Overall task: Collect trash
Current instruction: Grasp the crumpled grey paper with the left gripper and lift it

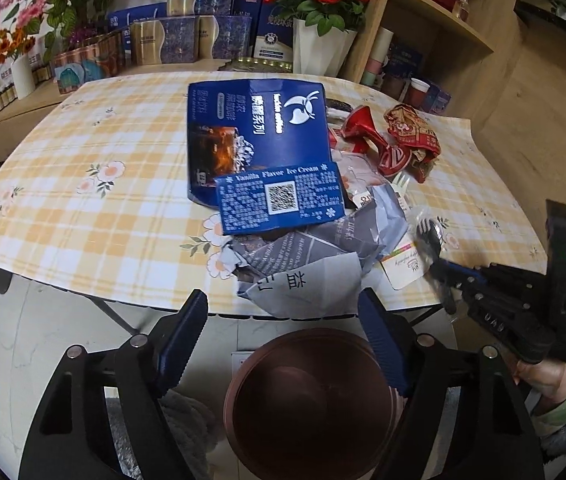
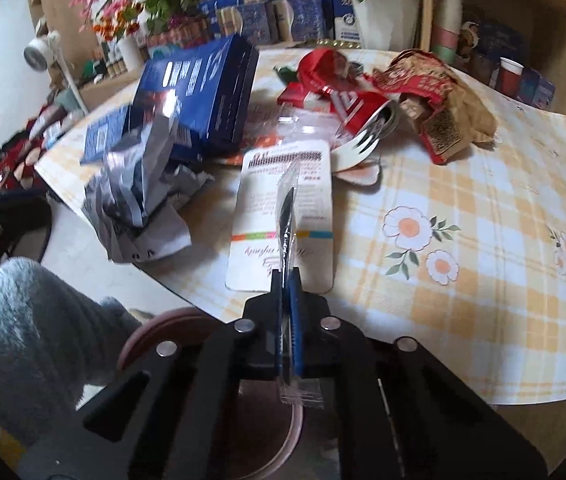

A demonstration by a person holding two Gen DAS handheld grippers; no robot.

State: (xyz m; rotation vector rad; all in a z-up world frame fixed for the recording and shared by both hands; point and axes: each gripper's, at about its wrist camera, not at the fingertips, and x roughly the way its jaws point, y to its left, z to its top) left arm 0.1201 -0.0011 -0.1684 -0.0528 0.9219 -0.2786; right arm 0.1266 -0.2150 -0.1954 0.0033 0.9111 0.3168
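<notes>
Trash lies piled on the yellow checked tablecloth (image 1: 83,208): a large blue coffee box (image 1: 255,132), a smaller blue ice cream box (image 1: 279,200), crumpled grey printed paper (image 1: 303,260), a crushed red can (image 1: 363,132) and a red-gold wrapper (image 1: 411,132). My left gripper (image 1: 283,316) stands open at the table's near edge, its fingertips either side of the paper's lower corner. My right gripper (image 2: 289,280) is shut on a black plastic fork in a clear wrapper (image 2: 287,216), held just above a white card (image 2: 315,200). A round brown bin (image 1: 311,400) stands on the floor below.
Blue and gold boxes (image 1: 171,40), flower pots (image 1: 319,52) and paper cups on wooden shelves (image 1: 419,92) line the far side. A white fork (image 2: 363,144) lies by the can (image 2: 335,88). A fluffy grey sleeve (image 2: 43,328) is at the left of the right wrist view.
</notes>
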